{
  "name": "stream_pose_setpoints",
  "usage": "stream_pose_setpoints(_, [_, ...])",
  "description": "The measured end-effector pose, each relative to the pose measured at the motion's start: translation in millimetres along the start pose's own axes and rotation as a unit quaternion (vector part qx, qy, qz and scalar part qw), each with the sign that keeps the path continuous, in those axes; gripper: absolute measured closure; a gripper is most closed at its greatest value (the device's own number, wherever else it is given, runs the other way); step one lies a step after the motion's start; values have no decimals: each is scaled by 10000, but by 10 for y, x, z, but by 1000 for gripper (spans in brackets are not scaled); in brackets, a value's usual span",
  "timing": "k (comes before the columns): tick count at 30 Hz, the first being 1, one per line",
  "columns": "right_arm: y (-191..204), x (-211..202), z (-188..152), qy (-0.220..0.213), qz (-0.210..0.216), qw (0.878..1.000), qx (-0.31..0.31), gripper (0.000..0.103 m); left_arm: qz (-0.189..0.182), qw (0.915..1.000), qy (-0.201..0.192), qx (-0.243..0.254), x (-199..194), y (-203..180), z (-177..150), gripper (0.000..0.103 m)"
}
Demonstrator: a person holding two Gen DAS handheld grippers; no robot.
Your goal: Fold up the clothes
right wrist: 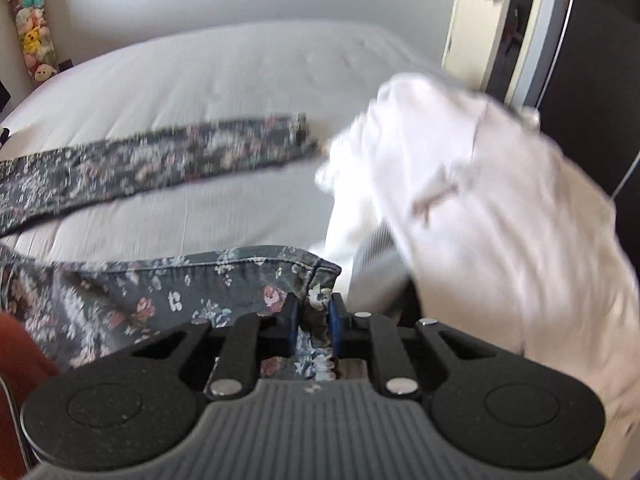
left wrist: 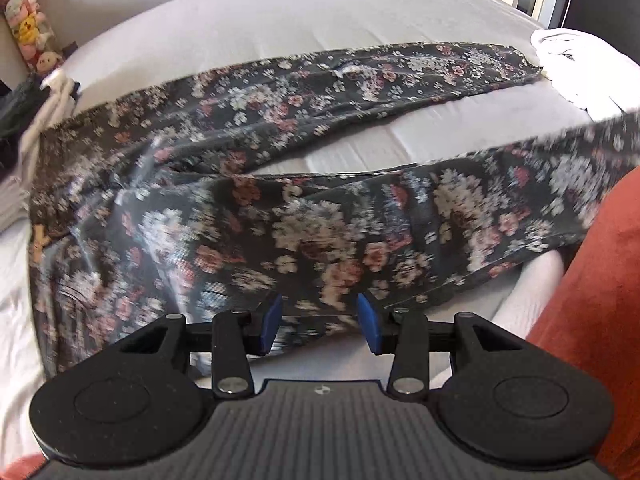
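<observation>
- The right gripper (right wrist: pixel 313 322) has its fingers nearly together, pinching the hem of one leg of the floral trousers (left wrist: pixel 256 216); the cloth bunches between the blue pads (right wrist: pixel 291 320).
- The left gripper (left wrist: pixel 319 320) stands wide apart over the near leg, with nothing between its fingers; cloth lies under it but is not gripped.
- The trousers lie spread on the bed (left wrist: pixel 280 12), waist to the left, the two legs splayed with bare sheet between them. The far leg's cuff reaches a white garment (right wrist: pixel 480 184) at the right.
- Risk: the pinch takes only a narrow bunch at the hem corner, so a quick pull could let it slip out, or lift one layer and leave the leg twisted.
- Risk: with only one end held, swinging this leg across may drag the waist askew, since the left fingers hold nothing down.
- Risk: the white garment sits just beside the held hem; a sweep there could catch it and pull it along.
- Both views are blurred, so the edges of the legs are hard to judge for lining up.
</observation>
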State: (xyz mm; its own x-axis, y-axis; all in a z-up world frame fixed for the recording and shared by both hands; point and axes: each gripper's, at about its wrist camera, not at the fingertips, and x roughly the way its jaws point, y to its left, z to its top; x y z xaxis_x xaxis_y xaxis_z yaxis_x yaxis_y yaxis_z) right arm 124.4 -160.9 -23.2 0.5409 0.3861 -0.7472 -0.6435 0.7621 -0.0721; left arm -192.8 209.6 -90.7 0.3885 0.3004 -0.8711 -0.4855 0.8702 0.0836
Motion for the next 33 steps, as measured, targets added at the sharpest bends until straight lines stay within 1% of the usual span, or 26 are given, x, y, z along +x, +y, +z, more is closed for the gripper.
stream_pose_setpoints(5, [56, -32, 503, -548, -362, 9973, -319, 86, 350, 9991, -138, 176, -174, 248, -53, 54])
stream_pose_setpoints(6, [50, 2, 585, -579, -429, 9969, -312, 86, 444, 9987, -163, 195, -212, 308, -62, 54])
stream_pose_setpoints(9, [30, 220, 771, -481, -573, 9969, -243, 86, 674, 9971, -183, 300, -283, 510, -114, 52])
stream_pose_setpoints(12, [96, 576, 814, -156, -675, 9967, -414, 86, 927, 9945, -208, 440, -349, 717, -110, 52])
stream_pose_setpoints(15, [164, 833, 778, 62, -846, 9948, -559, 86, 864, 9938, -186, 671, -403, 936, -131, 52])
stream_pose_setpoints(17, [179, 920, 752, 139, -949, 9940, -528, 85, 786, 9929, -151, 881, -424, 1066, -153, 52])
stream_pose_setpoints(18, [181, 937, 747, 152, -985, 9938, -495, 82, 728, 9921, -124, 1016, -426, 1122, -168, 52])
stream_pose_setpoints(20, [197, 902, 741, 109, -1049, 9930, -523, 79, 620, 9900, -24, 1263, -416, 1213, -189, 52])
stream_pose_setpoints(22, [216, 847, 736, 44, -1131, 9918, -596, 74, 577, 9876, 51, 1460, -411, 1308, -214, 52])
stream_pose_setpoints(24, [234, 760, 730, -60, -1201, 9902, -715, 72, 623, 9854, 160, 1579, -404, 1407, -224, 52])
stream_pose_setpoints(27, [273, 628, 695, -105, -811, 9932, -833, 70, 693, 9797, 338, 1852, -364, 1532, -262, 52])
stream_pose_setpoints(28, [296, 601, 673, -70, -637, 9941, -881, 67, 695, 9772, 405, 1964, -341, 1571, -282, 52])
stream_pose_setpoints(31, [449, 586, 533, 199, -147, 9919, -1246, 65, 654, 9706, 718, 2204, -205, 1715, -372, 52])
stream_pose_setpoints(33, [597, 614, 398, 394, 3, 9870, -1561, 64, 638, 9669, 931, 2288, -98, 1825, -458, 52])
